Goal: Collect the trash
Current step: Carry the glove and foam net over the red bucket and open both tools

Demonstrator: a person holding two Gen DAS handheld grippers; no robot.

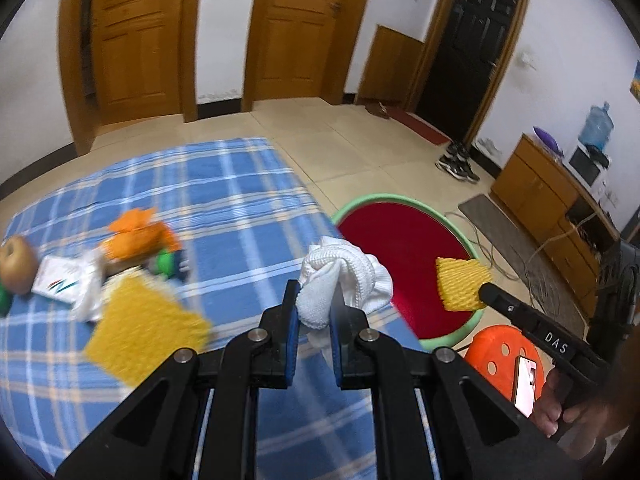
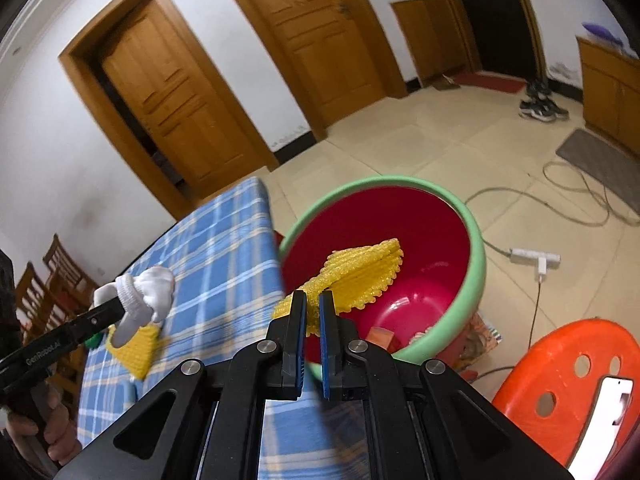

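Note:
My left gripper point(image 1: 314, 300) is shut on a white foam net sleeve point(image 1: 344, 280) and holds it above the right edge of the blue plaid table point(image 1: 224, 188); it also shows in the right wrist view point(image 2: 140, 296). My right gripper point(image 2: 313, 300) is shut on a yellow foam net point(image 2: 360, 272) and holds it over the red bin with a green rim point(image 2: 472, 264). The same net point(image 1: 460, 284) and bin point(image 1: 400, 240) show in the left wrist view. A second yellow foam net point(image 1: 144, 328) lies on the table.
On the table's left lie an orange wrapper point(image 1: 136, 236), a brown fruit point(image 1: 16, 264), a white packet point(image 1: 60, 280) and a green thing point(image 1: 164, 262). An orange stool point(image 2: 568, 384) with a phone point(image 2: 608, 408) stands right of the bin. Cables and a power strip point(image 2: 532, 258) lie on the floor.

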